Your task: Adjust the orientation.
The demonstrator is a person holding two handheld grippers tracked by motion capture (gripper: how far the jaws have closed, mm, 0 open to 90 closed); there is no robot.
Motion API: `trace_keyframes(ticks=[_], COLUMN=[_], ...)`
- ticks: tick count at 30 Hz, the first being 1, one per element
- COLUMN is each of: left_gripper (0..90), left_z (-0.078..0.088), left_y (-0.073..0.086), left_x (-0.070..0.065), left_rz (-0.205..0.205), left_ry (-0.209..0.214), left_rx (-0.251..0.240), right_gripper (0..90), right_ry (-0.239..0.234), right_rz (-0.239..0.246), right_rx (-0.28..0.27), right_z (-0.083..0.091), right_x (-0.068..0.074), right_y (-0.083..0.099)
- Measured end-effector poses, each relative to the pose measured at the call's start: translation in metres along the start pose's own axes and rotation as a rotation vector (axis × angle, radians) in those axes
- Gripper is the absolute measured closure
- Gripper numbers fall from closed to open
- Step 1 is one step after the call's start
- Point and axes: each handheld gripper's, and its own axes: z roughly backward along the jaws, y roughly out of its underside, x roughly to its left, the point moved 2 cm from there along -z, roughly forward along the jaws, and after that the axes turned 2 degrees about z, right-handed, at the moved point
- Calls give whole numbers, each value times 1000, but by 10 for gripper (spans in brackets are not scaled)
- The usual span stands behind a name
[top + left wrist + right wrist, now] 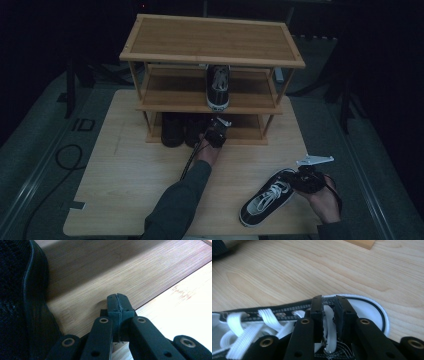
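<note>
My left arm wears a dark grey-green long sleeve [180, 200], and a thin black cable [191, 159] trails from my left claw [117, 298], which is black with two flat-faced pads at its tip. Both claws have black links with brass-coloured rivets. My right claw [329, 305] is matte black too, and a pale grey three-cornered plate [315, 160] sits on top.

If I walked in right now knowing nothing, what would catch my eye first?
Probably the bamboo shoe rack at the table's far edge, one black-and-white sneaker on its middle shelf. Nearer you, the right gripper is clamped on a lace of a matching sneaker on the table, while the left gripper, shut, sits by dark shoes on the bottom shelf.
</note>
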Motion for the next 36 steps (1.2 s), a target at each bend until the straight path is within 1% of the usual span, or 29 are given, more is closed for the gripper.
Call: trace_keyframes(ticks=[4,7,9,10,12,14,17,18,23,27,32,36], left_gripper=[900,900,900,900,900,900,900,900,900,900,900,900], left_z=[0,0,0,0,0,0,0,0,0,0,0,0], left_y=[0,0,0,0,0,0,0,0,0,1,1,1], left_x=[0,0,0,0,0,0,0,0,0,0,0,0], left_rz=[0,0,0,0,1,1,-1,-1,-2,-3,-3,-4], left_ry=[0,-1,-1,-1,-2,-2,-3,-3,-2,-2,-1,-1], left_rx=[0,0,0,0,-1,-2,-3,-3,-3,-5,-7,-10], right_gripper=[776,770,772,801,878,895,900,900,900,900,900,900], right_ry=[9,7,11,8,-15,-9,14,14,27,17,7,6], right_rz=[-7,-19,-15,-15,-18,-17,-14,-14,0,9,31,34], right_rx=[20,18,22,26,33,35,19,19,-9,-23,-38,-57], right_z=[-1,-2,-3,-4,-4,-5,-5,-5,-13,-20,-31,-38], right_x=[-1,-2,-3,-3,-3,-2,-1,-1,1,4,9,10], right_y=[5,7,7,7,7,6,2,2,-11,-21,-35,-44])
